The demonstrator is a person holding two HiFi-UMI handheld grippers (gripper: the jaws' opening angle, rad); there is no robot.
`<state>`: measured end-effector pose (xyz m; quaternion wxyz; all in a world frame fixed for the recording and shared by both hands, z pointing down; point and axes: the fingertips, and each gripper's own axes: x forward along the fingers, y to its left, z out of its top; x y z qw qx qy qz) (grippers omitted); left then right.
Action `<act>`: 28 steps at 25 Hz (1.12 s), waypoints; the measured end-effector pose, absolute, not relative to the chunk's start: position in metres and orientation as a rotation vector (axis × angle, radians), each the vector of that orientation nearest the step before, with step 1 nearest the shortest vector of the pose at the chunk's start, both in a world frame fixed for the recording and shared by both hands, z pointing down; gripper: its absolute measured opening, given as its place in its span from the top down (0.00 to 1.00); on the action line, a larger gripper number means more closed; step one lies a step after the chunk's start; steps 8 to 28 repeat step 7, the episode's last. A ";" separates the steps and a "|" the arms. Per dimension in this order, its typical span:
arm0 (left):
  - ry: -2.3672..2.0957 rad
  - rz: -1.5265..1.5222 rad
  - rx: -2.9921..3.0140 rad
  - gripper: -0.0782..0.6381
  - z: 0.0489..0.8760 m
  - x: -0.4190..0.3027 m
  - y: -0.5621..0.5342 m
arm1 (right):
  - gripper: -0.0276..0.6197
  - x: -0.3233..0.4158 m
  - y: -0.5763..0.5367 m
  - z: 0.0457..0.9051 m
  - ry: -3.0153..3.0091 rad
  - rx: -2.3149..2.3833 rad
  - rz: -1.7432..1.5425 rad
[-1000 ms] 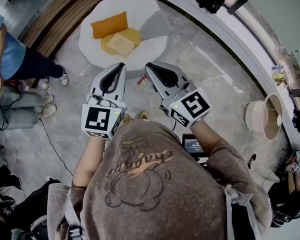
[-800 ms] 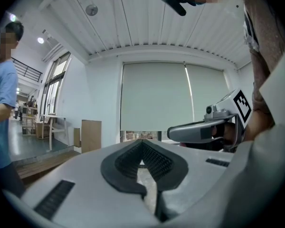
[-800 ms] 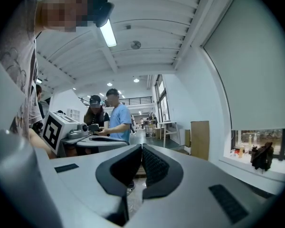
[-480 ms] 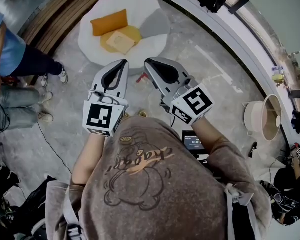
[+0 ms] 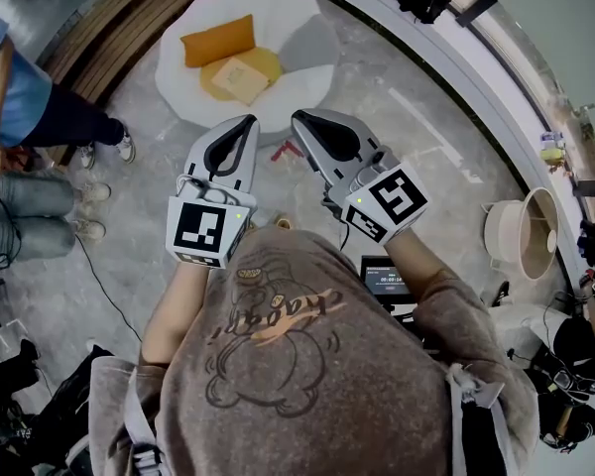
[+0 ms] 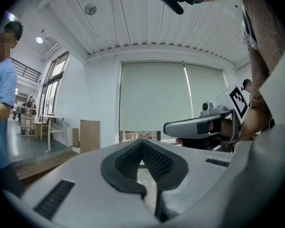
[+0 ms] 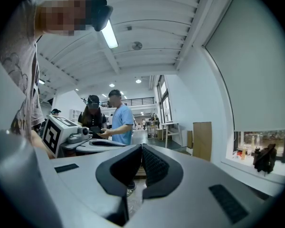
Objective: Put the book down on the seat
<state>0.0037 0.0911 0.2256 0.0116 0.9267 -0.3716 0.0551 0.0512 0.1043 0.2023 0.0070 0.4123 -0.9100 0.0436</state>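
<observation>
Both tongs were pressed together and empty. The left tongs point(image 5: 248, 122) had their tips meeting, with only a sliver of gap lower down between the ribbed black pads point(image 6: 154, 161). The right tongs point(image 5: 297, 119) were the same, pads point(image 7: 154, 165) tip to tip with nothing pinched. Both had smooth grey moulded shells with matte rubber inserts shaped like a teardrop. A cube with black-and-white square markers sat at the back of each. They were held side by side and close together, in front of the wearer's chest.

The book point(image 5: 238, 77) was thin, flat and squarish with a pale tan cover. It lay flat in the seat point(image 5: 297, 28), far from both tongs and not touching them.

The seat was a white, rounded, dished shell with soft-looking edges. It held three things:
- an orange cushion point(image 5: 216, 41), rectangular and plump, on the far-left side
- a yellow cushion point(image 5: 266, 63), flatter and round-edged, just beside the orange one
- the book, on top of the yellow cushion, angled off square

The floor point(image 5: 397, 87) was grey mottled concrete with a slight sheen. Timber slats point(image 5: 129, 28) ran in a curved band at far left. A pale round tub point(image 5: 524, 231) sat at right, tipped, with its contents not readable. A small lit screen point(image 5: 382, 284) was near the wearer's right arm. A person in a blue top point(image 5: 10, 92) stood at left.
</observation>
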 end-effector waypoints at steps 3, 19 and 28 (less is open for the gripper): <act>-1.164 0.174 2.891 0.88 0.226 0.004 0.094 | 0.93 0.052 0.107 0.202 -2.850 1.292 0.135; -1.170 0.178 2.893 0.88 0.225 0.005 0.098 | 0.93 0.054 0.110 0.200 -2.852 1.291 0.126; -1.170 0.178 2.893 0.88 0.225 0.005 0.098 | 0.93 0.054 0.110 0.200 -2.852 1.291 0.126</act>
